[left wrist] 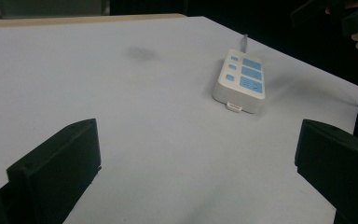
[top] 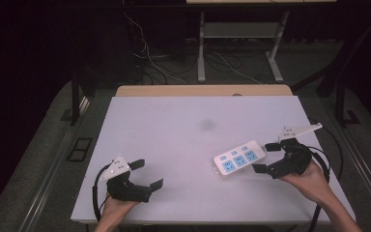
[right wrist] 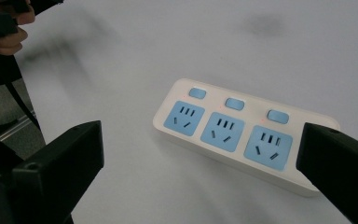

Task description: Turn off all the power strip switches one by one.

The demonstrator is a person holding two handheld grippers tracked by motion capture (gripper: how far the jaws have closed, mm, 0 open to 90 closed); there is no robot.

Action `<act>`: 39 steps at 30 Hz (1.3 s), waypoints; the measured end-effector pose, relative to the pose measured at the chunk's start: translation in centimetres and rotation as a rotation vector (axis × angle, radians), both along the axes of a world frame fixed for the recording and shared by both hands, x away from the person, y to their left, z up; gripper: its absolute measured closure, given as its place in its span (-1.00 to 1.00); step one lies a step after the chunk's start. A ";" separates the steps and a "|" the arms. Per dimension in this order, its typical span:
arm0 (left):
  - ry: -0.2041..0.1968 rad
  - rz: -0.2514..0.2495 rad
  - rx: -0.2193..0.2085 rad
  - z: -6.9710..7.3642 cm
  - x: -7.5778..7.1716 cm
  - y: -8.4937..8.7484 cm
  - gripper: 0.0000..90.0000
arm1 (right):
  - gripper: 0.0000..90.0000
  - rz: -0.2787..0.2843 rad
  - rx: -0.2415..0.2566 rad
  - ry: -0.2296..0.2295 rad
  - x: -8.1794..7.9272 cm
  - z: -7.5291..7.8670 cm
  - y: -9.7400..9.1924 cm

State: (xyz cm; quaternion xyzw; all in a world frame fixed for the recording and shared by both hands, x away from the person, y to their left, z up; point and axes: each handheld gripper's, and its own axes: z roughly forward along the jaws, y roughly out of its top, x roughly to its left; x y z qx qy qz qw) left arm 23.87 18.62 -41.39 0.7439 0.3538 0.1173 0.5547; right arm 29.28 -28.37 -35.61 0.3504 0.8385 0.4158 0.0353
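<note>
A white power strip point(top: 238, 158) with three blue sockets and three blue switches lies flat at the table's right middle. It lies farther off in the left gripper view point(left wrist: 240, 80) and close up in the right gripper view point(right wrist: 228, 126). My right gripper point(top: 266, 157) is open just right of the strip's near end, its jaws spread either side of that end without touching. My left gripper point(top: 146, 174) is open near the front left corner, with nothing between its jaws.
The white table top point(top: 174, 125) has a faint dark smudge point(top: 206, 124) near its middle. A wooden edge point(top: 203, 90) runs along the back. Cables and desk legs point(top: 201, 48) lie on the floor beyond.
</note>
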 end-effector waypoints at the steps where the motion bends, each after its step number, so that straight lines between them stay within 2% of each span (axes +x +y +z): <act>1: 0.000 0.002 -0.003 0.0 0.0 0.0 -1.00 | -0.99 0.003 -0.003 -0.004 0.2 0.2 0.0; 20: -0.001 0.002 -0.003 -0.1 0.1 0.1 -1.00 | -0.99 0.024 -0.080 -0.008 2.9 1.4 0.9; 35: -0.002 0.001 -0.003 -0.1 0.2 0.2 -1.00 | -0.99 0.052 -0.139 0.011 5.1 0.3 1.2; 39: -0.001 0.000 -0.001 -0.1 0.2 0.2 -1.00 | -0.99 0.047 -0.136 0.012 5.5 0.1 1.1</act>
